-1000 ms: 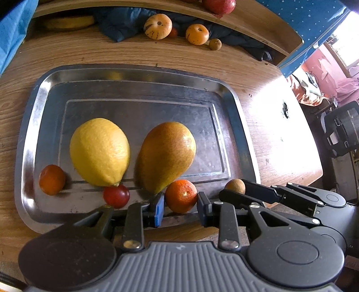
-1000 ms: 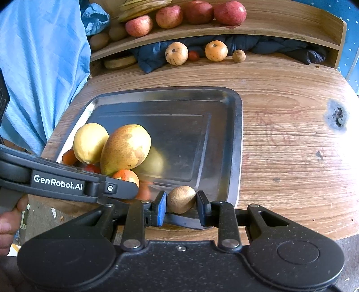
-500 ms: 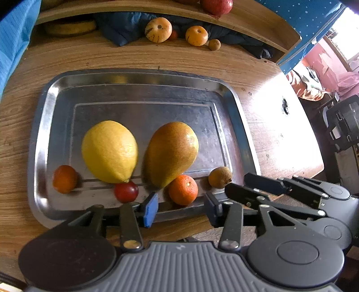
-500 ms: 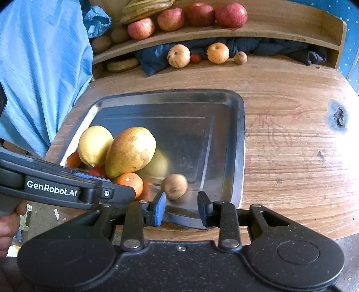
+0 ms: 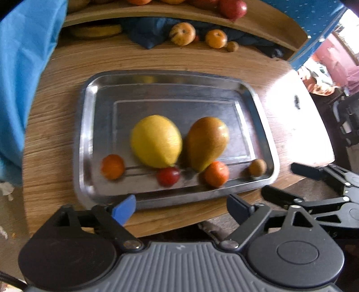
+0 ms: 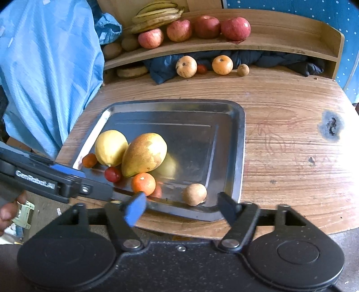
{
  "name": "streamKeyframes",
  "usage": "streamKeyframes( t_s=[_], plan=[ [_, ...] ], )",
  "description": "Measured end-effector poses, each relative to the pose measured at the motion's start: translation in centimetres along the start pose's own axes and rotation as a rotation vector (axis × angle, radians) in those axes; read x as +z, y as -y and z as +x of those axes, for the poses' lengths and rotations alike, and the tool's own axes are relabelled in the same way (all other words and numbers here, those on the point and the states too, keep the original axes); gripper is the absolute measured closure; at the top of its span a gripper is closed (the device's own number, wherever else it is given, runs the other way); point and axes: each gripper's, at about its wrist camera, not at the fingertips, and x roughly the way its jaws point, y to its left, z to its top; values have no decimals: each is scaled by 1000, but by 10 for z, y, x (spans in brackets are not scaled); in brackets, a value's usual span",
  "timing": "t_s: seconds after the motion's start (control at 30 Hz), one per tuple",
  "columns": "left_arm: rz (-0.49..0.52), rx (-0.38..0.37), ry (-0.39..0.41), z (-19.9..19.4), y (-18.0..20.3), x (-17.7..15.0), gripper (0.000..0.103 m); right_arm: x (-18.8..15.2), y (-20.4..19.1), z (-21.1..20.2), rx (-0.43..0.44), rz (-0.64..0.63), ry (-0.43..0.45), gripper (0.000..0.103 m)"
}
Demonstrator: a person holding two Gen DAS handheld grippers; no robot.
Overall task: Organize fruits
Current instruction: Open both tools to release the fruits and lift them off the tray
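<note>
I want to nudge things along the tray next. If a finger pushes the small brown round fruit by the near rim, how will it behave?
The small brown fruit looks nearly spherical, so it will probably roll. The steel tray is smooth, offering little to stop it. It looks firm, likely not squashing.

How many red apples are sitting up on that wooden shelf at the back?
4, in a row on the shelf in the right wrist view: one beside the bananas, then and rightward. More may hide behind the bananas.
</note>
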Motion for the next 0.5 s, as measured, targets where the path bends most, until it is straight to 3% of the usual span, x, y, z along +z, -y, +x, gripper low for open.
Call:
streamKeyframes(
  t_s=[0.23,0.5],
  plan=[
    [-4,120,-46,-4,-15,-3,1,4,1,9,-68,-6,-37,1],
    [-86,227,-12,-16,-36,9,1,15,5,17,-110,22,-26,1]
  ],
)
